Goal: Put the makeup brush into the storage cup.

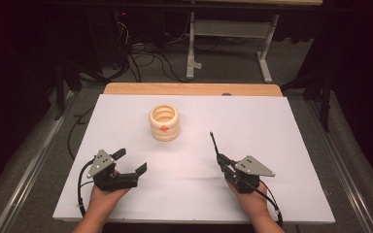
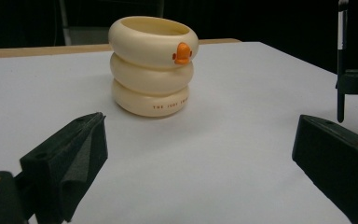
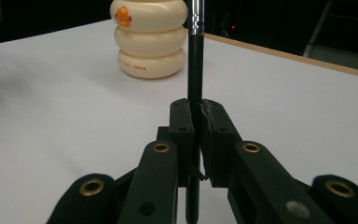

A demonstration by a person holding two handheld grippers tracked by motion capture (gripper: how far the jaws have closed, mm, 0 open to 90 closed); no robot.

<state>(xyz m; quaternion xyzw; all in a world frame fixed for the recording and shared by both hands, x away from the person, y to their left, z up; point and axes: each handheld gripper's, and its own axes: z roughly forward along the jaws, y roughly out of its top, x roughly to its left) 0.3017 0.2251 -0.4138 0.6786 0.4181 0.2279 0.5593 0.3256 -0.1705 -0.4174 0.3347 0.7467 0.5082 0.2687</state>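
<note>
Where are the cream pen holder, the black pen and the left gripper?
cream pen holder (image 1: pixel 164 123), high view, front wall by its orange mark.
black pen (image 3: pixel 195 70), right gripper view, black shaft above the jaws.
left gripper (image 1: pixel 129 161), high view, midway between fingertips.

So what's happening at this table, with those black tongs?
A person holds a pair of tongs in each hand over a white table. The right tongs are clamped on a thin black pen-like stick with a silver band, pointing up and away. The left tongs sit open and empty. A cream ringed holder with an orange duck bill stands apart from both, nothing placed in it that I can see.
</note>
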